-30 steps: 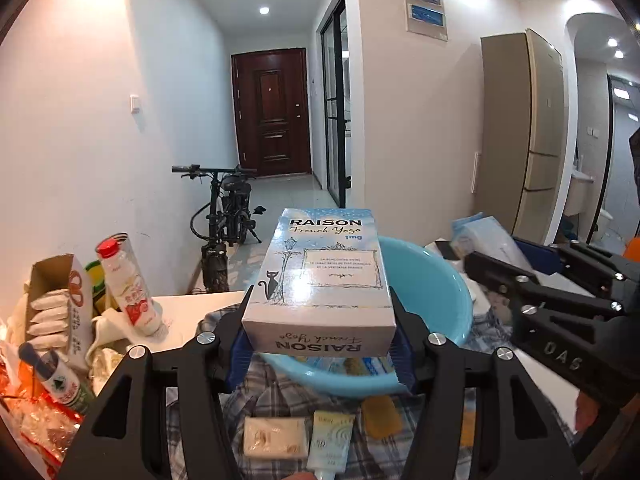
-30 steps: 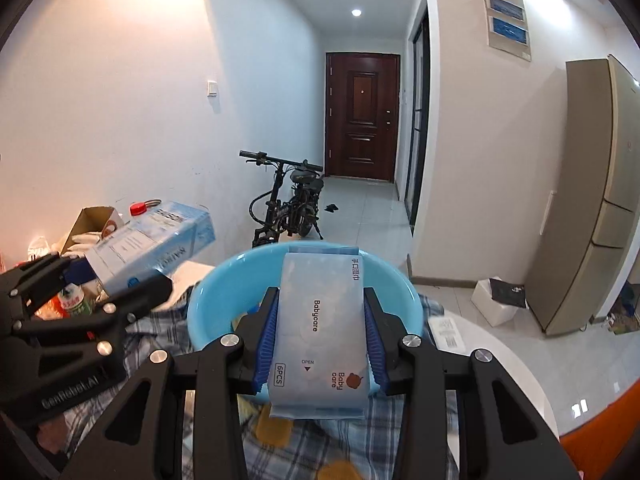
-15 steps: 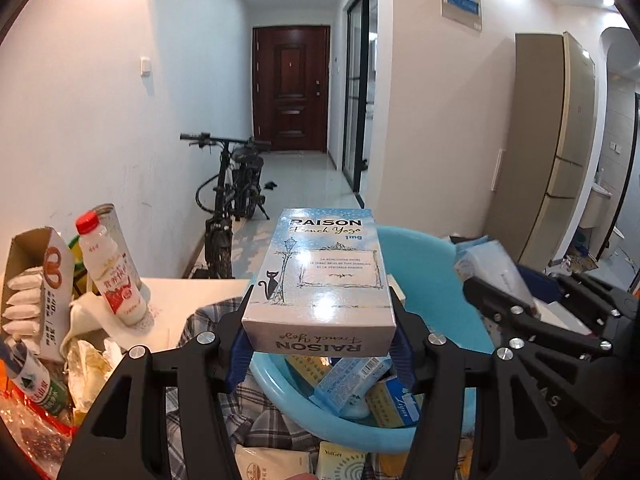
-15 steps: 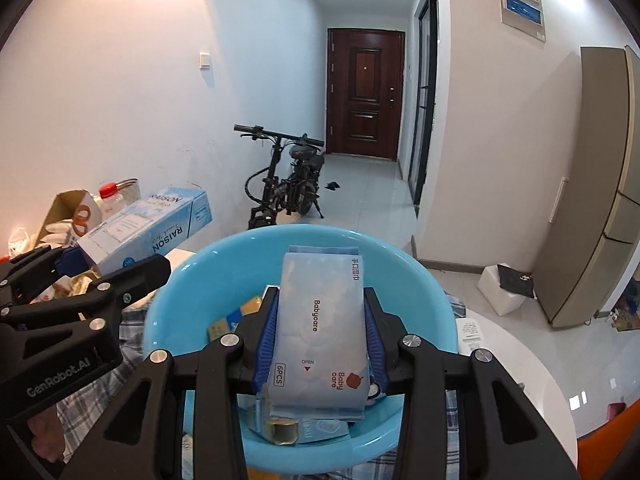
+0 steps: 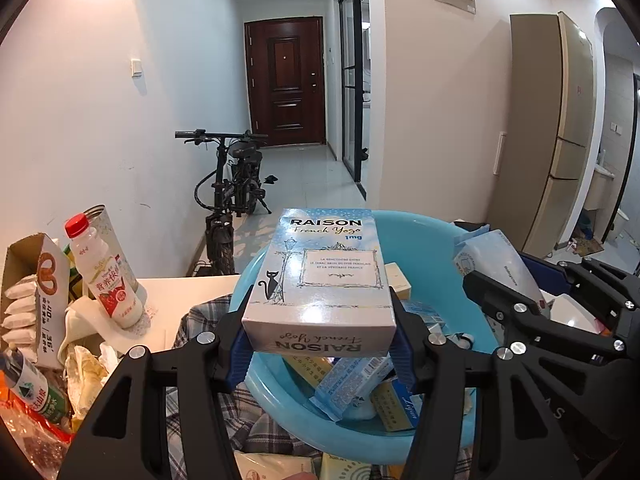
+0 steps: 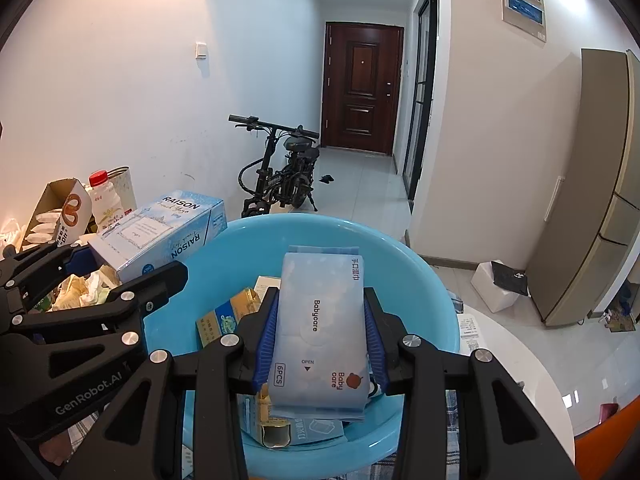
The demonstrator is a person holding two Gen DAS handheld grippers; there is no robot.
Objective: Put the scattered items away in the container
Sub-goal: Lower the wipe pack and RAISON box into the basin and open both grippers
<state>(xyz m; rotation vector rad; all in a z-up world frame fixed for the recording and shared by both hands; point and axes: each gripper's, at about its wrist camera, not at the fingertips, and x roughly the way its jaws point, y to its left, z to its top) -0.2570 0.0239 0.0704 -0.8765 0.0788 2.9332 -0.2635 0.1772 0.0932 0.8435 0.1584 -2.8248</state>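
A light blue basin [image 5: 432, 236] [image 6: 224, 256] sits on a checked cloth and holds several packets and boxes. My left gripper [image 5: 320, 340] is shut on a pale blue RAISON box [image 5: 324, 276] [image 6: 160, 232], held over the basin's left rim. Over the basin's middle, my right gripper [image 6: 322, 344] is shut on a Babycare wipes pack [image 6: 320, 328] [image 5: 492, 260]. Each gripper shows at the edge of the other's view.
Left of the basin stand a red-capped drink bottle [image 5: 106, 276], a tin [image 5: 106, 220], a pretzel carton [image 5: 34, 300] and crumpled wrappers. More packets [image 5: 272, 466] lie on the checked cloth [image 5: 204, 320] in front of the basin. A bicycle [image 5: 232, 196] stands beyond the white table [image 6: 524, 368].
Both grippers moved forward and down with their loads, from in front of the basin to over it. The basin's contents came into view. Little moved in the last half second.
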